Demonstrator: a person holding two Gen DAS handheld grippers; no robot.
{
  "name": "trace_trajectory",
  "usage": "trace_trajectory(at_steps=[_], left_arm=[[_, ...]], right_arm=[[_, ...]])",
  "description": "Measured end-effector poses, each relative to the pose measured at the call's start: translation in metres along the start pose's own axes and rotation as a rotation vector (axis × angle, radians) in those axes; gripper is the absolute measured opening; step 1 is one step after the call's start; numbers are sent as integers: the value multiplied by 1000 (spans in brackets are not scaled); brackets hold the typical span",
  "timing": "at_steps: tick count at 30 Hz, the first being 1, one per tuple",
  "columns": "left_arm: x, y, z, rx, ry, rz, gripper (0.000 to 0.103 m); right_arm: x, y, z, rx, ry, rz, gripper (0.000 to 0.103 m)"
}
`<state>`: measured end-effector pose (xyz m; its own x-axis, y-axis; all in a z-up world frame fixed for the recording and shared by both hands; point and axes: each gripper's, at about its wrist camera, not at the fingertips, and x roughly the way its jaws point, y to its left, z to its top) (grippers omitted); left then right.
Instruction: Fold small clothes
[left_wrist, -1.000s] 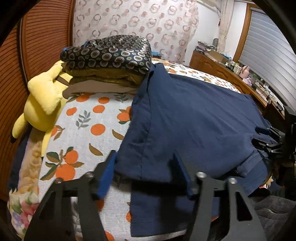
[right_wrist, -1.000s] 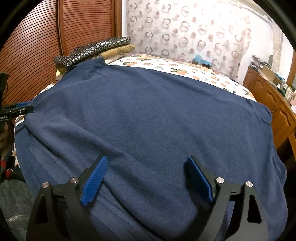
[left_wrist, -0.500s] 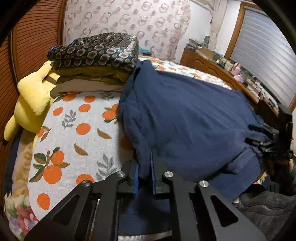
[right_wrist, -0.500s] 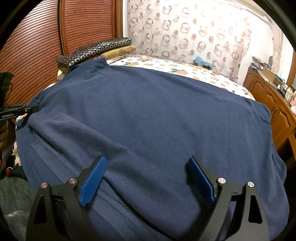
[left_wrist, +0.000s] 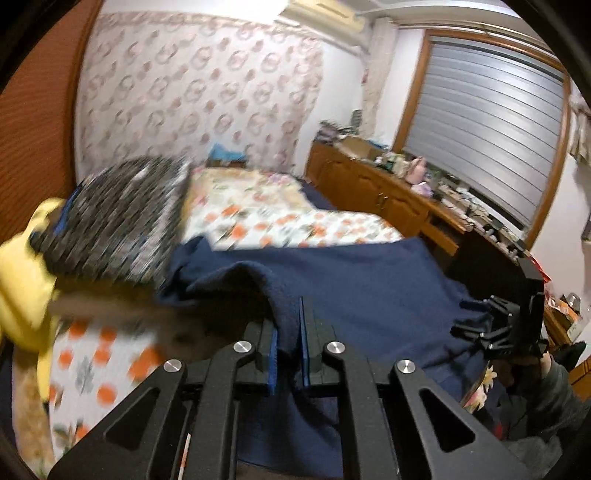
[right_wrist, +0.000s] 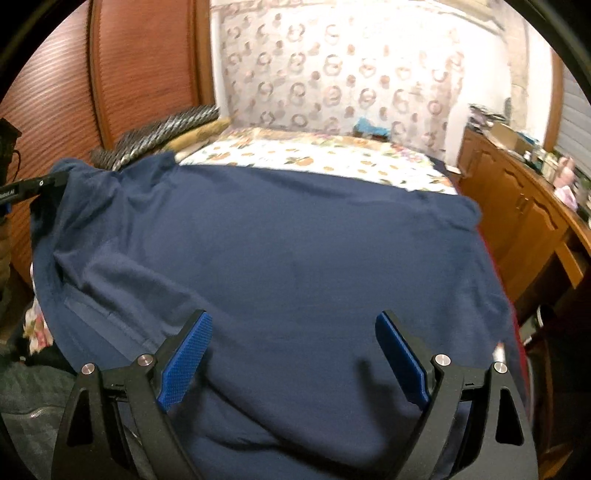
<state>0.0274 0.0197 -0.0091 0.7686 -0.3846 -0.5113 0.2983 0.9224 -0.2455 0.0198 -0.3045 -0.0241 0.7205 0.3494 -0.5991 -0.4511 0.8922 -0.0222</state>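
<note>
The left gripper (left_wrist: 287, 350) has clamped the navy shirt's (left_wrist: 369, 295) edge and apparently lifted it.

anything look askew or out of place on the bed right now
The navy garment is not flat: its left edge is bunched into a raised ridge where the left gripper pinches it. The right gripper hangs open over it. Nothing looks spilled or damaged.

Black tool (left_wrist: 287, 352) w/ blue pads (right_wrist: 184, 354)

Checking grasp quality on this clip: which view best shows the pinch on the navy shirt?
The left wrist view. There the left hand-held gripper is shut on a raised fold of the navy shirt, cloth visible between the blue pads. The right wrist view shows the shirt spread out, with the pinch only at its far left edge.
</note>
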Motion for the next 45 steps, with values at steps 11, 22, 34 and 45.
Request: trace_trajectory(at_steps=[11,22,34,45], left_arm=[[44,-91,62,162,-17,-184,10],[56,-166,92,255,-20,-345,10],[78,-130,64,257,82,-186,81],[97,-42,5,151,175,0,81]], right_arm=[[-39,-24,-19,98,-60,-80,91],[-61,-11,-29,136,-107,-128,91],[-58,-15,-24,146,-100,-123,91],[-27,-1,12,57,-100,-48,91]])
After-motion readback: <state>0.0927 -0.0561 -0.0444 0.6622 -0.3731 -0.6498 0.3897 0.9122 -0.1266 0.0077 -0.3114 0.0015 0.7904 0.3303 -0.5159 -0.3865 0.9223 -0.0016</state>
